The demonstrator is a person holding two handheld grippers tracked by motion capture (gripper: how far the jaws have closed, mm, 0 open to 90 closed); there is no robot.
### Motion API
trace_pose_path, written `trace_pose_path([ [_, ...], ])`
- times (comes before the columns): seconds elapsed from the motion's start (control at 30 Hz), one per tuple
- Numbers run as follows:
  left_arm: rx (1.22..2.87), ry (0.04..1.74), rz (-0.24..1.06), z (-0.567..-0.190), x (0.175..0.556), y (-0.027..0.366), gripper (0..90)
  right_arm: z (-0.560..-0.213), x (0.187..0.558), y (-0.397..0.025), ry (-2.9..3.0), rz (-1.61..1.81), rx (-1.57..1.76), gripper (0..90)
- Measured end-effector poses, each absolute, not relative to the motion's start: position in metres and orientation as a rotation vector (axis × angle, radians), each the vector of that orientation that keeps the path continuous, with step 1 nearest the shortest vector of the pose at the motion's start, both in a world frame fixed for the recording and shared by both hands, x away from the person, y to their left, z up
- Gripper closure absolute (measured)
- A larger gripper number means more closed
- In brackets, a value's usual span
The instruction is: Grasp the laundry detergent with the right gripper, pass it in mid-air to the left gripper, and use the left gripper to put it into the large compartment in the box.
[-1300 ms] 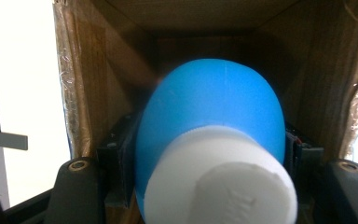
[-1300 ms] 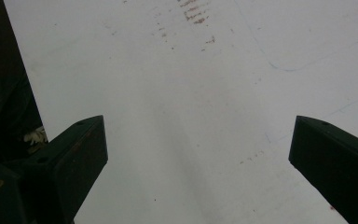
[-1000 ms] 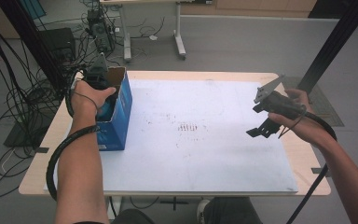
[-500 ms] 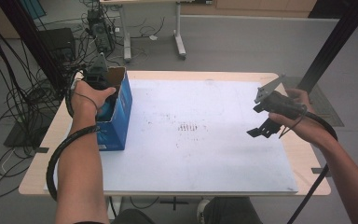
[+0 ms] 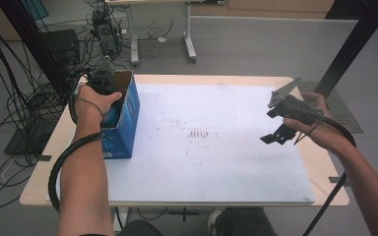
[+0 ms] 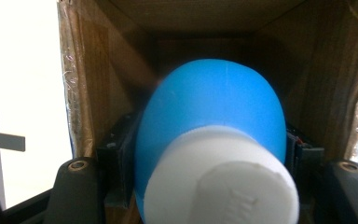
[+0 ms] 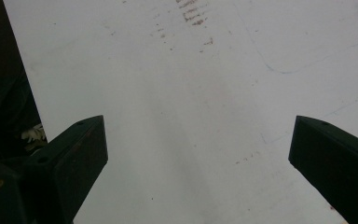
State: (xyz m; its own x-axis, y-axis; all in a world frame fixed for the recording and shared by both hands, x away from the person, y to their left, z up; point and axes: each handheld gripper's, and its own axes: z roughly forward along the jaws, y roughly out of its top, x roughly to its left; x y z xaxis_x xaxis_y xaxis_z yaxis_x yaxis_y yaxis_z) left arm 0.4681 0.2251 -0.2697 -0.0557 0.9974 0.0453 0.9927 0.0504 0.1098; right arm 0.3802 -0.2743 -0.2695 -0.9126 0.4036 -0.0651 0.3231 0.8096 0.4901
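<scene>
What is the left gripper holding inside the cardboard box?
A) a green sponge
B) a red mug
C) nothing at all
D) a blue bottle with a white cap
D: in the left gripper view the left gripper has its jaws closed on a blue bottle with a white cap, inside the box.

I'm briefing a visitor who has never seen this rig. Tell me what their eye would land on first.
First, the blue box at the table's left edge, its brown cardboard top open, with the left gripper reaching into it. The left gripper view shows why: a blue bottle with a white cap clamped between its fingers, inside the box. On the right side, the right gripper hangs open above the scuffed white board.
</scene>
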Motion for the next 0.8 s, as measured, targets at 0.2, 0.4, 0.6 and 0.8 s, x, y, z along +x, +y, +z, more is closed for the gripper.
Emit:
trace_pose_path([
  [0.2, 2.135, 2.245, 0.176, -0.2699, 0.4683, 0.2235, 35.4, -0.2681, 0.3795, -0.2751, 2.825, 0.723, 0.570, 4.3],
  [0.4, 2.134, 2.247, 0.176, -0.2700, 0.4683, 0.2233, 35.4, -0.2680, 0.3787, -0.2763, 2.825, 0.721, 0.575, 4.3],
  [0.6, 2.132, 2.247, 0.177, -0.2702, 0.4681, 0.2231, 35.4, -0.2673, 0.3787, -0.2768, 2.825, 0.720, 0.572, 4.3],
  [0.8, 2.131, 2.244, 0.176, -0.2703, 0.4678, 0.2237, 35.4, -0.2669, 0.3785, -0.2771, 2.824, 0.718, 0.569, 4.3],
])
